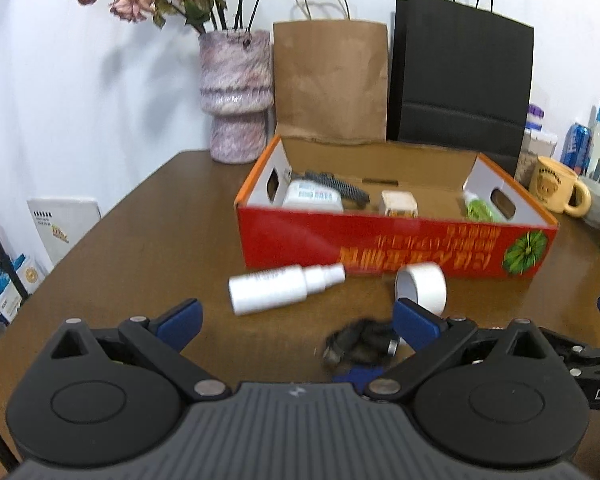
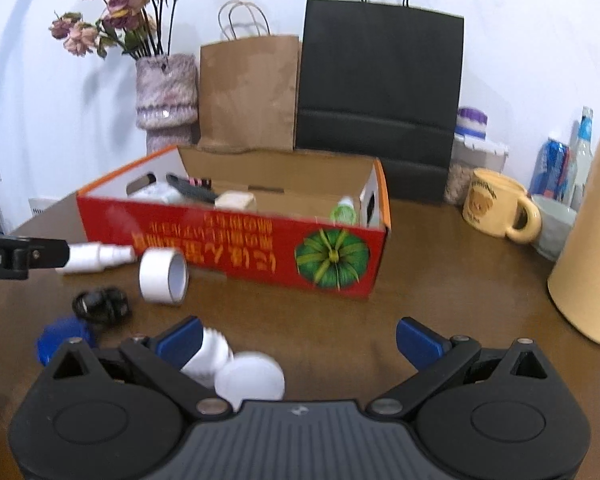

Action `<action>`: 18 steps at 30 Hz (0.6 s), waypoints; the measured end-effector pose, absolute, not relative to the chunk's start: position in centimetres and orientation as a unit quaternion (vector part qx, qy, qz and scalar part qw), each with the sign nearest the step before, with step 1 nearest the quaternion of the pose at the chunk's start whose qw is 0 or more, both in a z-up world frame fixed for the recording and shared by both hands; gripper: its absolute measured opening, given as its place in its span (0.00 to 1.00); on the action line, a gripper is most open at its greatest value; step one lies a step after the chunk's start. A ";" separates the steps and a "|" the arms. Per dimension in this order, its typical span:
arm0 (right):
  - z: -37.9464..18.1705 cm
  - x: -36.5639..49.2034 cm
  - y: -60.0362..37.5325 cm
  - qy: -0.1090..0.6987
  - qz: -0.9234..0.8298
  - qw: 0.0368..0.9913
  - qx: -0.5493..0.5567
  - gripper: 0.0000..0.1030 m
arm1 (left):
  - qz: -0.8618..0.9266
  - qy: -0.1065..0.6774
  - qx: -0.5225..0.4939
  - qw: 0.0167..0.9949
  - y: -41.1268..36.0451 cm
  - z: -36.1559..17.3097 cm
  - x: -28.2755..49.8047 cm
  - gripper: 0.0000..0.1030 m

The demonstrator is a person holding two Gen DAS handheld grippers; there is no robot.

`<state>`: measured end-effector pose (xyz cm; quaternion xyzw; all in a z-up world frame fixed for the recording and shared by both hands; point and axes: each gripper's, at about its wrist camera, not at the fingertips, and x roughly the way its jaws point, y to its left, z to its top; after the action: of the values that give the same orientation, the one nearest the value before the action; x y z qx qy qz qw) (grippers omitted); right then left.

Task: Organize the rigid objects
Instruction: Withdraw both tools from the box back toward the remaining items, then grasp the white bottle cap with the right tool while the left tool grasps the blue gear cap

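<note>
My left gripper (image 1: 296, 322) and right gripper (image 2: 298, 338) both gape wide, empty. A bulb (image 2: 236, 372) lies by my right gripper's left finger. Farther: bottle (image 1: 280, 288), tape (image 1: 422, 286), then the red box (image 1: 380, 246).

Even bright indoor light, soft shadows falling on the wall (image 1: 60, 80); motion blur smearing the red box (image 2: 236, 248) lettering; fisheye bending the edges.
</note>
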<state>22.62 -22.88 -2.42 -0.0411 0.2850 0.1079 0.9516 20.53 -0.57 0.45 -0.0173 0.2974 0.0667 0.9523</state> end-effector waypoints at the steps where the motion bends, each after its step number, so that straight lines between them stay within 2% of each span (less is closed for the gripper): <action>1: -2.7 22.4 -23.0 0.290 0.107 0.950 -0.042 1.00 | 0.067 0.301 -0.017 0.951 -0.5 0.1 20.2 1.00; 14: -4.8 21.3 -22.9 0.325 0.110 0.938 -0.045 1.00 | 0.060 0.304 -0.024 0.951 -0.1 -1.0 18.2 1.00; 18: -5.2 21.8 -22.4 0.326 0.123 0.936 -0.044 0.94 | 0.057 0.306 -0.022 0.950 -0.4 -1.1 18.2 1.00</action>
<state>21.76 -22.40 -5.19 -0.0439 0.3264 0.1230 0.9362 18.23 -0.36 -1.10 -0.0218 0.3057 0.0569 0.9502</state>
